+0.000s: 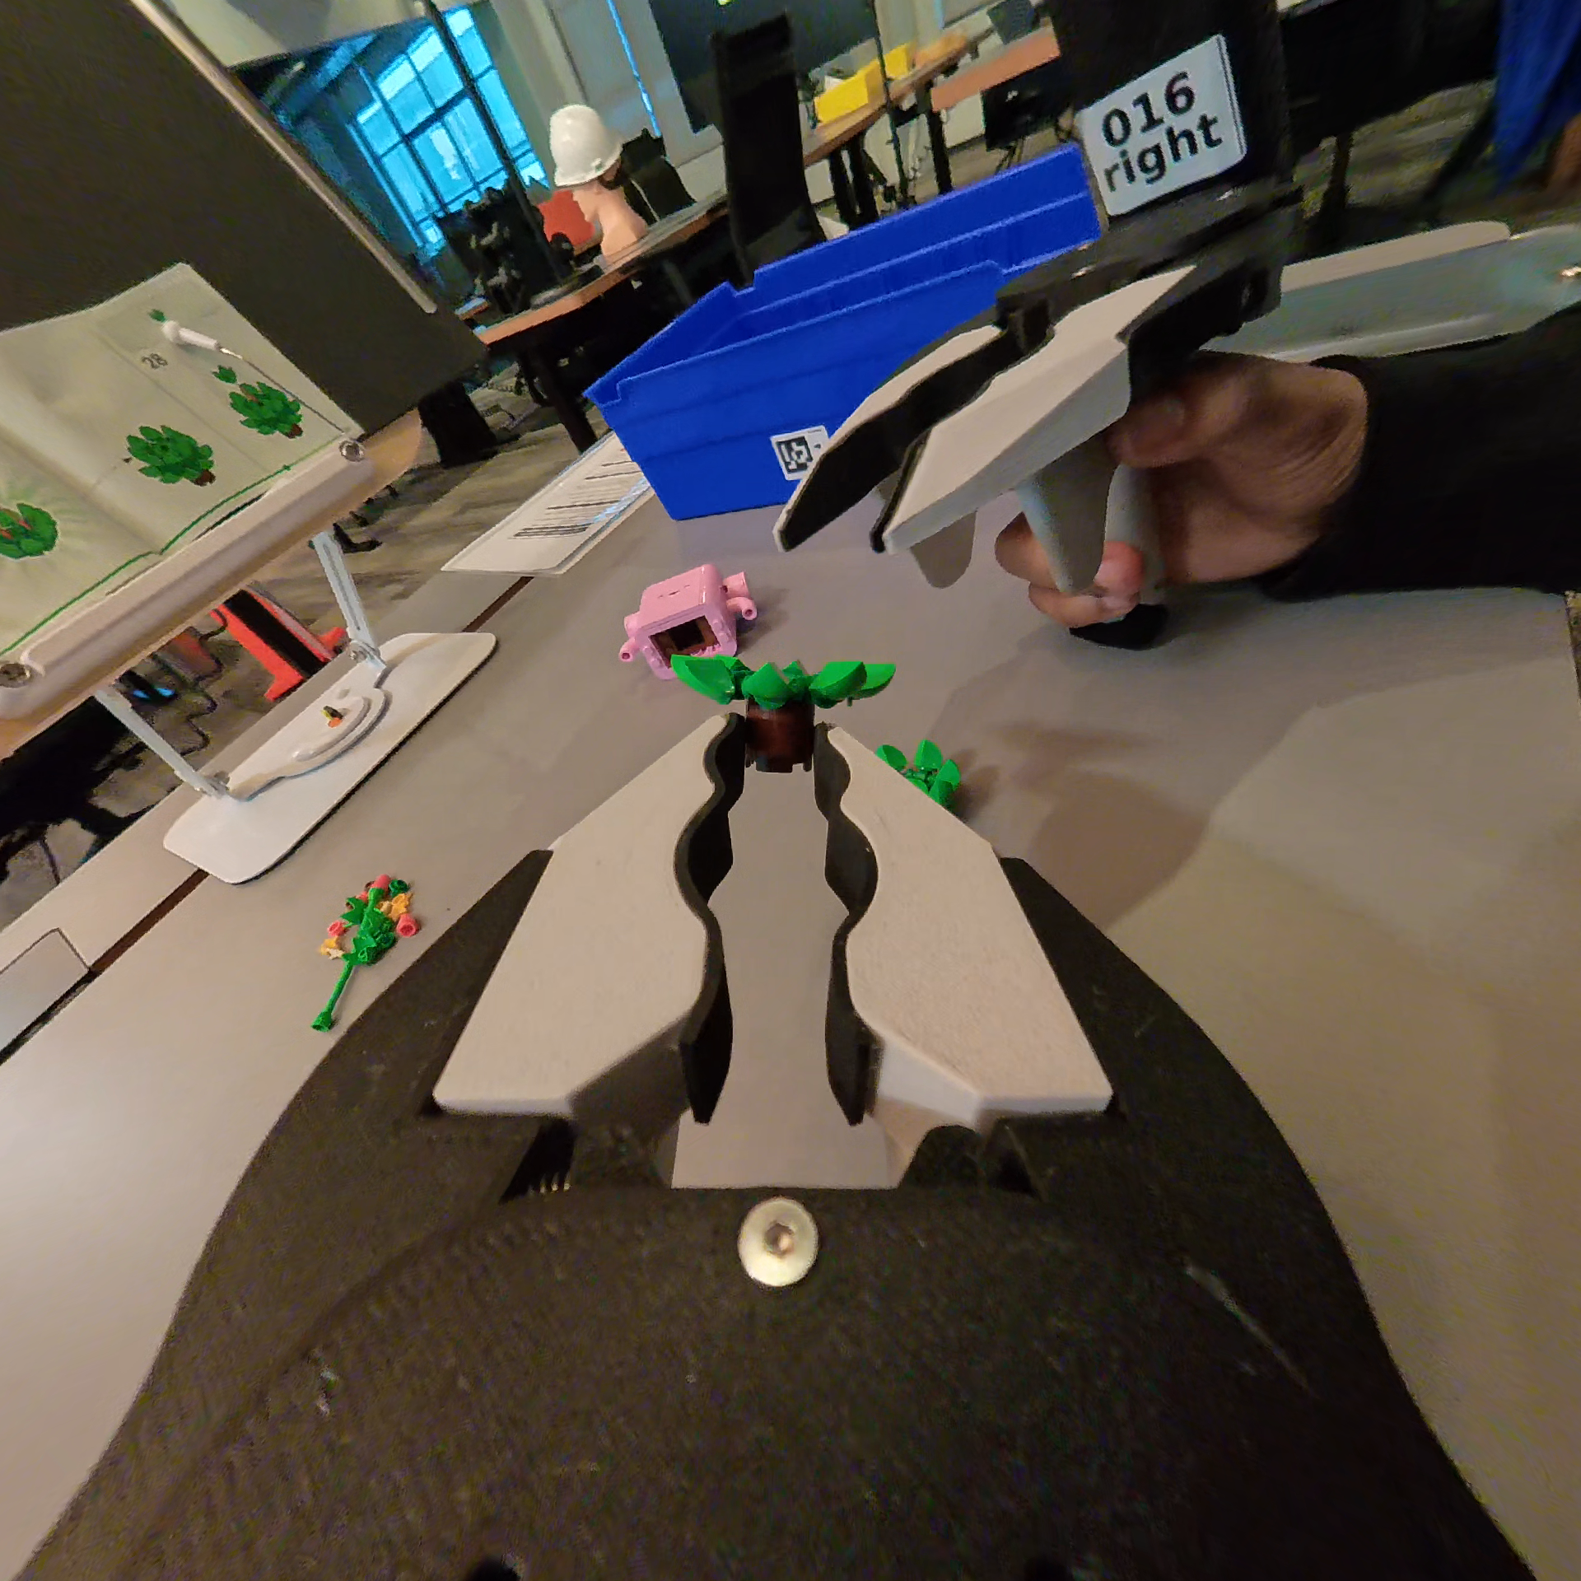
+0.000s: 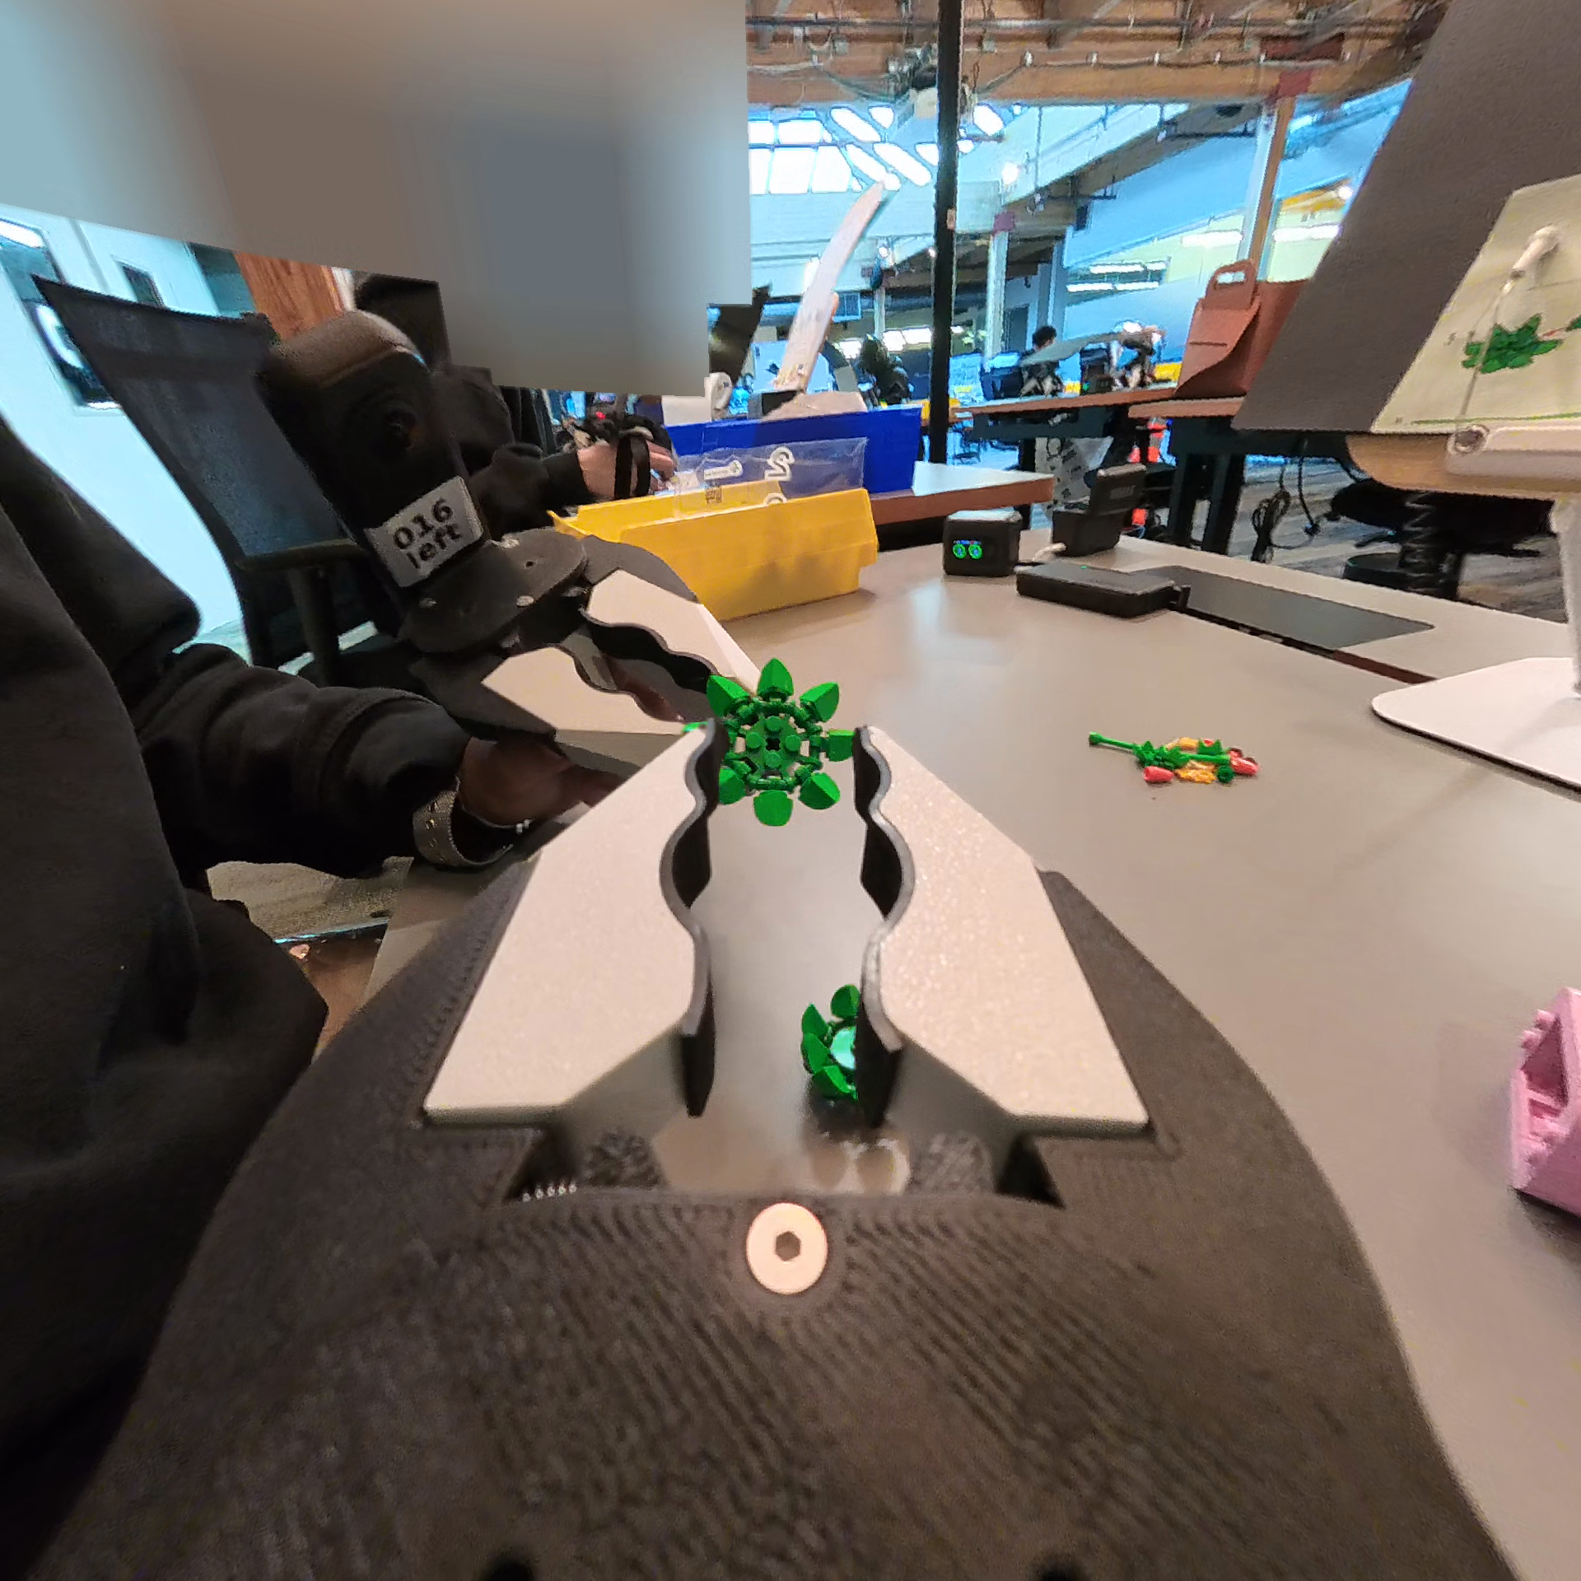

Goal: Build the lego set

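Left gripper [image 1: 777, 743]: we see its fingertips closed on the brown trunk of the small green-leaved lego tree [image 1: 783, 695], held above the grey counter [image 1: 1283, 898].
Right gripper [image 2: 778, 753]: its jaws stand apart around nothing, the tree's leaf crown [image 2: 774, 743] facing it just beyond the tips.
Loose green leaf cluster [image 1: 924, 770]: on the counter just right of the left gripper.
Pink lego block [image 1: 684, 620]: on the counter behind the tree.
Flower sprig with green stem [image 1: 368, 937]: lying to the left.
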Demonstrator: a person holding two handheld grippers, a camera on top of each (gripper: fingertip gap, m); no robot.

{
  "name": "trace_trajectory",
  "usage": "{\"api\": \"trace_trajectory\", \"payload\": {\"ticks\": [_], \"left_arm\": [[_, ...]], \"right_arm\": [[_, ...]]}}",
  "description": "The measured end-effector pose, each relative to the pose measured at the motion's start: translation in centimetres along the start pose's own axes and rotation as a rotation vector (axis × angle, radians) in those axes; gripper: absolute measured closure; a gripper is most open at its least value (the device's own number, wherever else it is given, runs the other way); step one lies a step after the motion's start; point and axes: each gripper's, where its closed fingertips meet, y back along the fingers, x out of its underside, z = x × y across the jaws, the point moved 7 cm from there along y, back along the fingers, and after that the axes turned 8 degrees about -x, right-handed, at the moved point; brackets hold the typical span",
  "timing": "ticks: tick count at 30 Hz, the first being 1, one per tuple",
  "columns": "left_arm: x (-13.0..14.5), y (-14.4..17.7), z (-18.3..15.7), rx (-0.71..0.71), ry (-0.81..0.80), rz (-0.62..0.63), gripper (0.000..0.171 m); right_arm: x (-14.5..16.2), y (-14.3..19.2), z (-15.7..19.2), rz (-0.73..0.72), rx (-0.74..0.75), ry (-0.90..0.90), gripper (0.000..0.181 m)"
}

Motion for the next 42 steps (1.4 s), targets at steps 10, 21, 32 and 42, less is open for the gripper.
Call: {"api": "trace_trajectory", "payload": {"ticks": [10, 21, 32, 42], "left_arm": [[-0.5, 0.3, -0.3, 0.005, -0.008, -0.037, 0.159], [-0.1, -0.2, -0.7, 0.025, -0.024, -0.002, 0.158], [-0.2, 0.0, -0.5, 0.015, -0.019, -0.018, 0.158], [-1.1, 0.5, -0.8, -0.023, -0.062, -0.085, 0.158]], "right_arm": [[-0.1, 0.3, -0.3, -0.021, -0.03, -0.084, 0.157], [0.4, -0.5, 0.5, 0.054, -0.042, -0.022, 0.161], [0.2, 0.4, -1.2, 0.019, 0.104, -0.081, 0.166], [0.2, -0.1, -0.5, 0.0, 0.009, -0.104, 0.165]]}}
